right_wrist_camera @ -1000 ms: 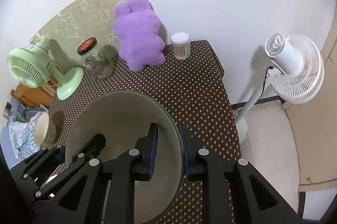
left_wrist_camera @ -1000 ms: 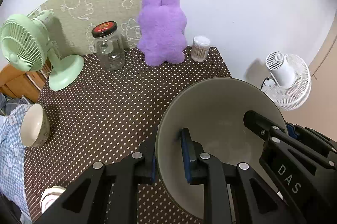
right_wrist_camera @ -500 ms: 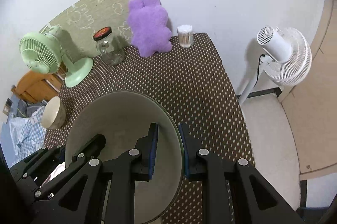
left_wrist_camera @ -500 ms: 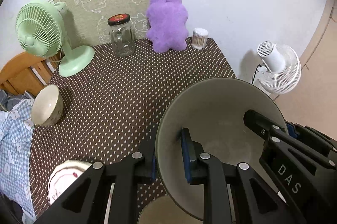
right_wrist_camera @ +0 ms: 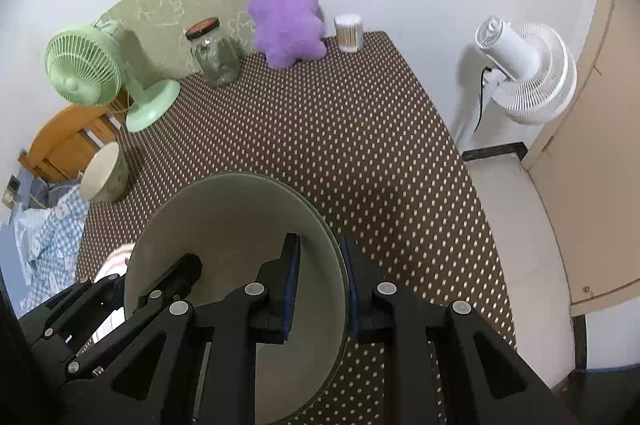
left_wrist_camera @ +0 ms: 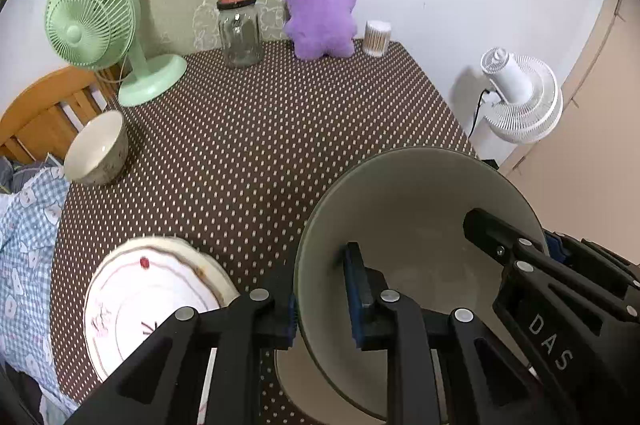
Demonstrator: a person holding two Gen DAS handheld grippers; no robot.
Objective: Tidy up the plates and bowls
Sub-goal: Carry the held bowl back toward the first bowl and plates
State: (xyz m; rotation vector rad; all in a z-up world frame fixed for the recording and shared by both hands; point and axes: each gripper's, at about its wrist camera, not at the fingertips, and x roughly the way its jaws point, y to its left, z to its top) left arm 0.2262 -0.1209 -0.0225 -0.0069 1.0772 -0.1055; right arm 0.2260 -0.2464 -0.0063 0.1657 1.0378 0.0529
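Grey-green and deep, the large bowl (left_wrist_camera: 416,217) hangs above the near right part of the worktop (left_wrist_camera: 256,145), carried by both tools at once. The left hand-held gripper (left_wrist_camera: 320,299) is clamped on the bowl's left rim, one blue pad inside the wall and the other outside. The right hand-held gripper (right_wrist_camera: 320,285) is clamped on the opposite rim in the same way, its pads pinching the thin edge.

Under the bowl, at the near edge, a pale dish (left_wrist_camera: 296,377) shows only in part. Left of it lies a white plate (left_wrist_camera: 152,301) with red line markings. A small cream bowl (left_wrist_camera: 98,149) sits well apart at the left edge, near the base of a green fan (left_wrist_camera: 96,25). Along the far edge stand a glass jar (left_wrist_camera: 239,29), a purple plush toy (left_wrist_camera: 320,13) and a tub of cotton swabs (left_wrist_camera: 377,38). A white fan (left_wrist_camera: 520,97) stands on the floor to the right.
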